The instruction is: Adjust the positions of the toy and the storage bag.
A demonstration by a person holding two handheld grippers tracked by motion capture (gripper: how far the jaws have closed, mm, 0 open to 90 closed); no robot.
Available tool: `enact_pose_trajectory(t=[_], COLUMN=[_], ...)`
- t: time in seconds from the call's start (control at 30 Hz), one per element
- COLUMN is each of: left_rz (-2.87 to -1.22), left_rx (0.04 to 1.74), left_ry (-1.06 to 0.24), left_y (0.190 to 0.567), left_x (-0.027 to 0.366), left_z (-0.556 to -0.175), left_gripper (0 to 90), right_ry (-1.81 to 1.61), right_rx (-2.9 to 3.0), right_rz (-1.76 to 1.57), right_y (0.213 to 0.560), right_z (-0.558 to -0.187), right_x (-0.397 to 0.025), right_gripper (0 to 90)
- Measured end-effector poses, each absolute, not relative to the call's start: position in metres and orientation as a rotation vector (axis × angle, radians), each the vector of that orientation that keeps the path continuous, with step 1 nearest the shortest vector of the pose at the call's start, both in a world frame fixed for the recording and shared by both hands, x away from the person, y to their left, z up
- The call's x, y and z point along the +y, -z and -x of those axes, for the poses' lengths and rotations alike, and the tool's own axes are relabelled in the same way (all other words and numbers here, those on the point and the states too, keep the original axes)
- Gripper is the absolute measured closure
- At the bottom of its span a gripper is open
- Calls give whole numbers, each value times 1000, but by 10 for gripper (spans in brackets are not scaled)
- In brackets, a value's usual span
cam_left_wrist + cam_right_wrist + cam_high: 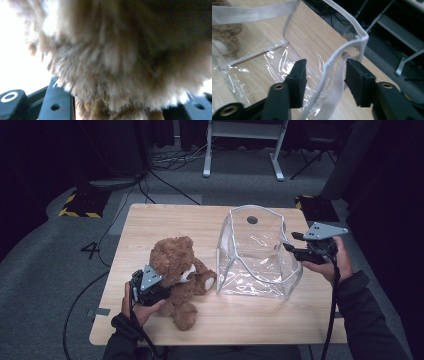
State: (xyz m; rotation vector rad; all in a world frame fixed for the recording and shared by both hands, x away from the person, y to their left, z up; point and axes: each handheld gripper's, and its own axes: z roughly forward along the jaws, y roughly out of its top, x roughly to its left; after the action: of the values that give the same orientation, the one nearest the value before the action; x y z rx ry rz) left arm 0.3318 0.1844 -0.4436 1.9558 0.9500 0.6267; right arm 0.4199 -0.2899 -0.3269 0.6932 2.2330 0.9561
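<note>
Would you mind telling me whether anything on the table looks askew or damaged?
Nothing looks damaged or spilled. The teddy bear sits slumped on the table beside the clear plastic bag, which stands open; its soft walls sag and wrinkle a little, as is normal for such a bag.

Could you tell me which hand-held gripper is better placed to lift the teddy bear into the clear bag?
Left: the left hand-held gripper already straddles the teddy bear, while the right hand-held gripper straddles the clear bag's rim.
</note>
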Motion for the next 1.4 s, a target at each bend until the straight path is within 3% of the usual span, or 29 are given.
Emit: enact_pose_trajectory(t=[0.17,0.3,0.43,0.67,0.8,1.1,1.4], left_rz=[-1955,-1956,-1955,-1960,-1956,-1961,-1972], left_rx=[951,951,952,949,953,949,931], left_ry=[-626,-627,-626,-626,-625,-629,-618], left_y=[444,443,443,443,443,442,440], left_x=[184,184,184,184,183,181,179], left_z=[-332,-332,-332,-333,-333,-334,-335], left_gripper=[496,495,495,495,494,495,519], right_ry=[-1012,-1033,-1029,-1061,-1076,-1049,-993], right_rx=[2237,2222,2196,2152,2069,2048,2150], right_rz=[-774,-809,-822,-846,-869,-954,-1026], right_y=[332,333,332,324,319,334,406], right_z=[-427,-429,-429,-424,-420,-422,-423], right_x=[-307,-312,-313,-319,-330,-357,-373], right_gripper=[718,722,642,418,350,306,255])
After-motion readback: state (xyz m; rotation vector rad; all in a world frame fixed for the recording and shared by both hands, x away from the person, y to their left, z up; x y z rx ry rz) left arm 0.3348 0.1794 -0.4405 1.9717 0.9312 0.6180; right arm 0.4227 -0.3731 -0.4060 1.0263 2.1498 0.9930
